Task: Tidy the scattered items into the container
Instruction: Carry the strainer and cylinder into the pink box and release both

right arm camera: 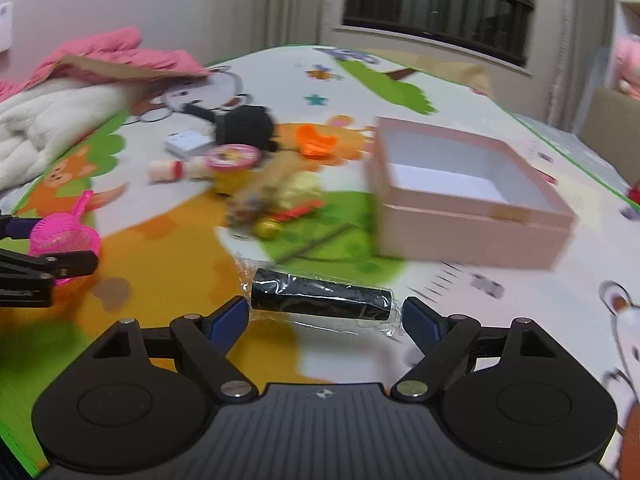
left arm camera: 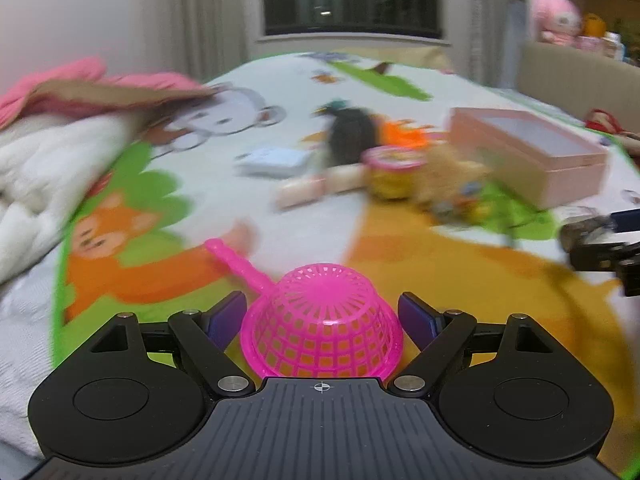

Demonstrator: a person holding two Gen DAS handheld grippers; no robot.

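A pink plastic strainer (left arm camera: 320, 320) with a long handle sits dome-up between the fingers of my left gripper (left arm camera: 322, 304), which is shut on its sides; it stays sharp against the blurred mat. My right gripper (right arm camera: 322, 312) is shut on a black roll in clear wrap (right arm camera: 320, 300), held crosswise by its ends. The open pink box (right arm camera: 472, 224) lies ahead and to the right of the right gripper, white and bare inside. In the left wrist view the pink box (left arm camera: 532, 152) is at the far right. The left gripper (right arm camera: 52, 260) shows at the right wrist view's left edge.
On the cartoon play mat (right arm camera: 540, 312) lie a yellow cup with a pink lid (right arm camera: 232, 160), a black plush (right arm camera: 244, 124), an orange toy (right arm camera: 316, 140), a small white box (right arm camera: 184, 142), a toy pin (right arm camera: 172, 170) and a brown plush with bells (right arm camera: 280, 196). A white blanket (right arm camera: 40, 128) and pink cloth (right arm camera: 120, 52) are at the left.
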